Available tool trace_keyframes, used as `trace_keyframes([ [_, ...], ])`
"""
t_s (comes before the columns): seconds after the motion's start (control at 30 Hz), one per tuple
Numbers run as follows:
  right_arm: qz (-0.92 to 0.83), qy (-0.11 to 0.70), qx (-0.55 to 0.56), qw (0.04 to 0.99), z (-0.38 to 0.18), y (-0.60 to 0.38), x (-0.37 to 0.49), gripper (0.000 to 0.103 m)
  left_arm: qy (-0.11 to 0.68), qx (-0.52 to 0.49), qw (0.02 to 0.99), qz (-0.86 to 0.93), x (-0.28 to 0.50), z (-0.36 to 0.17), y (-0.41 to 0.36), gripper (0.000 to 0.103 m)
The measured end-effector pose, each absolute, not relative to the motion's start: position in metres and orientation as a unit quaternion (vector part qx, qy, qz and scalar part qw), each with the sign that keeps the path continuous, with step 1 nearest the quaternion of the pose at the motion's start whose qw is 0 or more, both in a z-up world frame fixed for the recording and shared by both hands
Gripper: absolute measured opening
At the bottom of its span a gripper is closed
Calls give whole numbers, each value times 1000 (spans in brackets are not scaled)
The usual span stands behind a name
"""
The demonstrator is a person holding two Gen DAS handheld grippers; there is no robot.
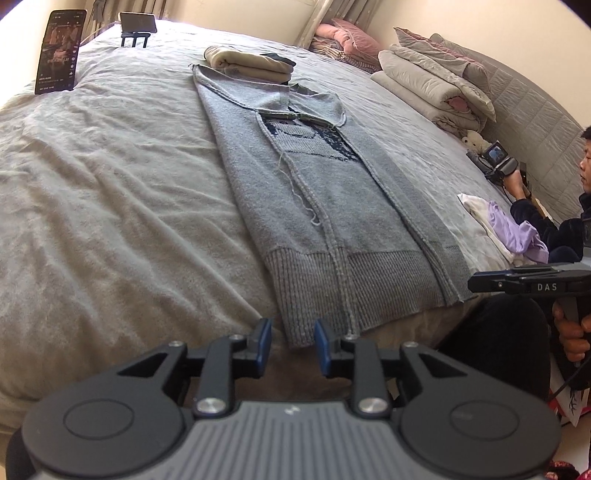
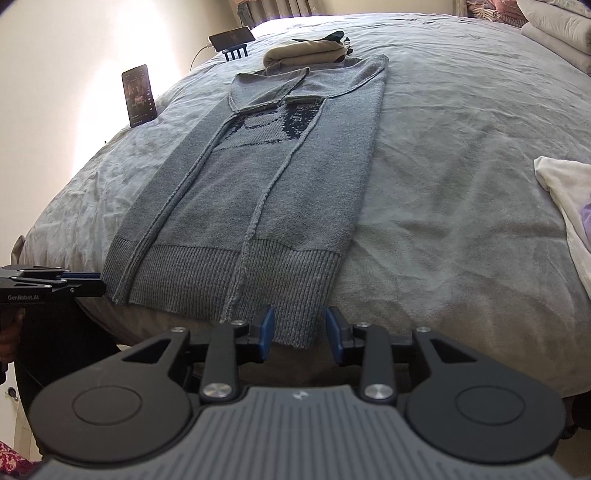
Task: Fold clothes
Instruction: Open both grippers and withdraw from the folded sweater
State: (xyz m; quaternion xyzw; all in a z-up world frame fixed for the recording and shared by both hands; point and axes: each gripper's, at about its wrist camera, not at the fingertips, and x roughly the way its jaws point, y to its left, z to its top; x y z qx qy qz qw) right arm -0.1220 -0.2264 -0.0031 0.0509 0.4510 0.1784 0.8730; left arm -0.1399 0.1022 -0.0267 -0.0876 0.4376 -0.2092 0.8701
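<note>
Sweater: a grey knitted sweater (image 1: 332, 206) lies flat on the bed (image 1: 110, 184), both sides folded in over the middle, a dark pattern showing between the folds; its ribbed hem hangs a little over the near edge of the bed.
Left tongs: the left tongs (image 1: 291, 345) hover at the hem's near left corner, partly open with a narrow gap; the corner of the hem sits in that gap, and the blue pads (image 1: 263, 345) do not press on it.
Right tongs: the right tongs (image 2: 300, 332) stand partly open at the hem's near right corner; the cloth edge lies between the pads, unclamped.
Folded pile: a folded beige garment (image 1: 251, 62) rests just beyond the sweater's collar.
Phones: one phone (image 1: 61, 51) stands upright at the bed's far left, another phone (image 1: 138, 23) sits on a stand behind it.
Other laundry: white and lilac clothes (image 1: 509, 229) lie near the bed's right edge.
Bedding: folded quilts (image 1: 436, 81) are stacked by the headboard.
Person: another person (image 1: 576, 206) sits at the right side.
</note>
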Motion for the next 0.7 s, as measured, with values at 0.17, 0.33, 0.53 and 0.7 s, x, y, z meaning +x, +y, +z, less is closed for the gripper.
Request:
trace_keyframes([
  [0.17, 177, 467, 50, 865, -8, -228, -116, 37, 450, -90, 862, -213, -134, -30, 102, 29],
  [0.33, 177, 476, 51, 860, -10, -228, -112, 38, 458, -86, 856, -223, -129, -32, 99, 29],
  [0.53, 181, 481, 53, 856, -15, -227, -109, 42, 463, -82, 851, -232, -124, -34, 95, 29],
  [0.7, 185, 483, 56, 854, -17, -226, -108, 46, 467, -73, 849, -235, -122, -34, 91, 29],
])
